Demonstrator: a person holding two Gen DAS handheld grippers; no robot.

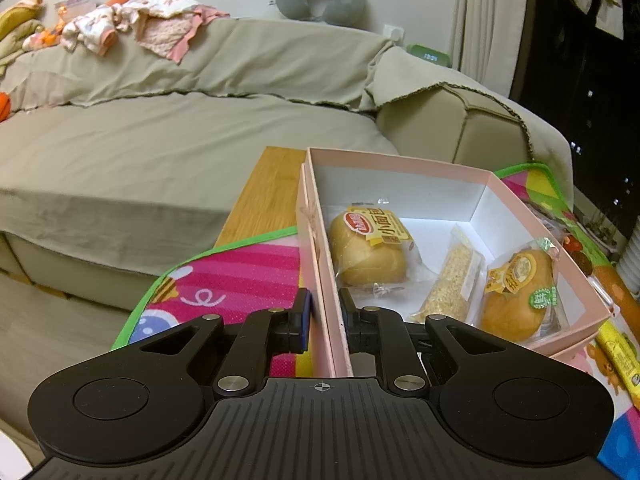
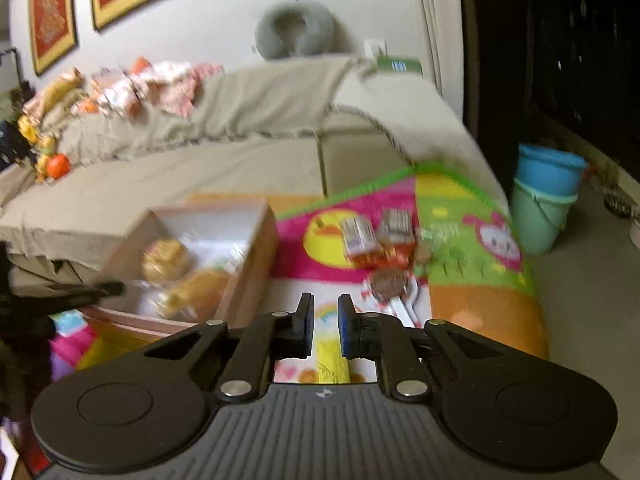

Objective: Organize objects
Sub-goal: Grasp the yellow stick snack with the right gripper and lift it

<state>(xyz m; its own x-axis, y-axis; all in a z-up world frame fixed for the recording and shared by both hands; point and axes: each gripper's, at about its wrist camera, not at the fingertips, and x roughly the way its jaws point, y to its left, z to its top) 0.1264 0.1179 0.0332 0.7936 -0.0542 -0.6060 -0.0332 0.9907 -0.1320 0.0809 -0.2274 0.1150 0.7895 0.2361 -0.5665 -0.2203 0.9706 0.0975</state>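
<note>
A pink box (image 1: 400, 164) sits on a colourful play mat (image 1: 240, 276). It holds two wrapped buns (image 1: 368, 252) (image 1: 516, 296) and a packet of grain bar (image 1: 452, 280). My left gripper (image 1: 325, 320) is shut on the box's left wall, one finger inside and one outside. In the blurred right wrist view the box (image 2: 256, 256) is at the left. My right gripper (image 2: 324, 328) hangs over a yellow packet (image 2: 334, 364) with a narrow gap between the fingers, holding nothing. Two orange snack packets (image 2: 376, 236) and a round wrapped snack (image 2: 390, 284) lie on the mat beyond it.
A beige covered sofa (image 1: 180, 128) with clothes (image 1: 132, 24) on its back stands behind the mat. A wooden board (image 1: 268, 196) lies under the mat. A yellow packet (image 1: 620, 356) lies right of the box. Blue and green buckets (image 2: 544, 196) stand on the floor at right.
</note>
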